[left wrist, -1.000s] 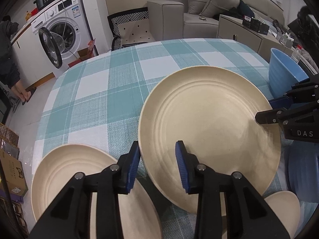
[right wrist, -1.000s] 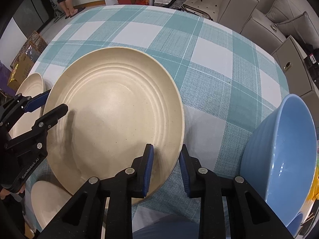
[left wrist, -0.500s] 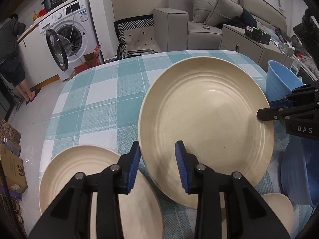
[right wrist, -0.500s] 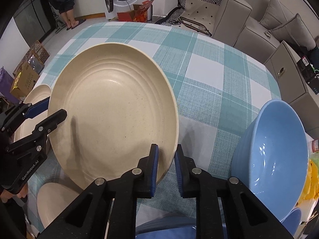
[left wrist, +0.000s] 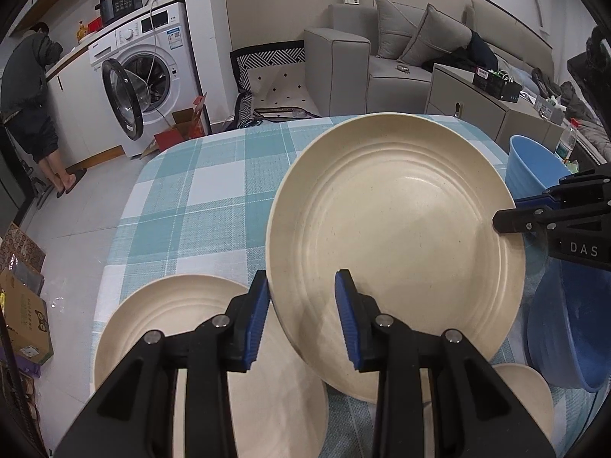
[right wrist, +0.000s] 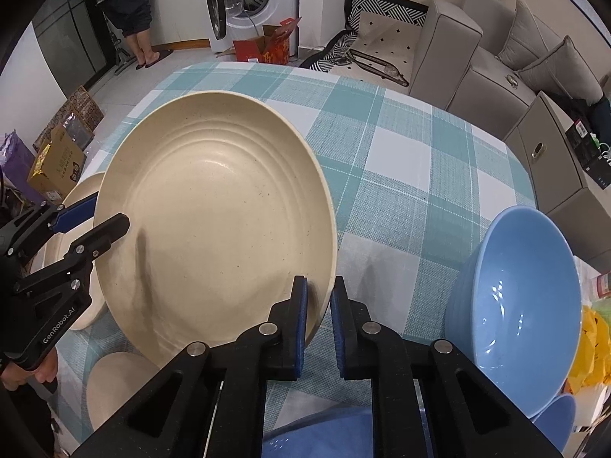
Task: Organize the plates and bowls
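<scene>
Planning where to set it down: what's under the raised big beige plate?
Under the big plate: checked tablecloth, plus the edge of a small beige dish. The rest beneath is covered.

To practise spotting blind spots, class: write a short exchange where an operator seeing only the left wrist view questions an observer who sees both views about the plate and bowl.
Operator: Does the right gripper hold the plate?
Observer: Yes; the right wrist view shows its jaws closed on the rim.
Operator: Anything inside the blue bowl?
Observer: No, its inside is empty.
</scene>
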`<state>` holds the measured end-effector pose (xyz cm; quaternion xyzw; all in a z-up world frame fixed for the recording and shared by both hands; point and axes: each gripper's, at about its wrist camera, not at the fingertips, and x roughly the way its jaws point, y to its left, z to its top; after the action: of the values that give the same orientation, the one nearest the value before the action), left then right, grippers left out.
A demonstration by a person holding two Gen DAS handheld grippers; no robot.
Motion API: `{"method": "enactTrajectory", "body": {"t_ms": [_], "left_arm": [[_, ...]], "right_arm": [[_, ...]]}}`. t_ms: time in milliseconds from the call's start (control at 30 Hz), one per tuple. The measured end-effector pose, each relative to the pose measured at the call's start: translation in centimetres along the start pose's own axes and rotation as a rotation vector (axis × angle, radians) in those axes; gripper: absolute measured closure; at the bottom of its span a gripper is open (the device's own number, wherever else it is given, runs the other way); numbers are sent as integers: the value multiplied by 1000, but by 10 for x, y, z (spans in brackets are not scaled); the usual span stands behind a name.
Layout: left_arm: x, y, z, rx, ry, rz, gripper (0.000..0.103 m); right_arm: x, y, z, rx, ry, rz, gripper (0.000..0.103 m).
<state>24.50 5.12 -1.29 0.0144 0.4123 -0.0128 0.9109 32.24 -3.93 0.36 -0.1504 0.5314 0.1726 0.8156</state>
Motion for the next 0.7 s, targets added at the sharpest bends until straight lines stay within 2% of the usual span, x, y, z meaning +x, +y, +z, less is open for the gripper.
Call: {"method": "enactTrajectory", "body": {"t_ms": [700], "left_arm": [[-59, 13, -21, -29, -75, 42, 70]], "right_arm": [[-52, 29, -25, -43, -69, 50, 91]]}}
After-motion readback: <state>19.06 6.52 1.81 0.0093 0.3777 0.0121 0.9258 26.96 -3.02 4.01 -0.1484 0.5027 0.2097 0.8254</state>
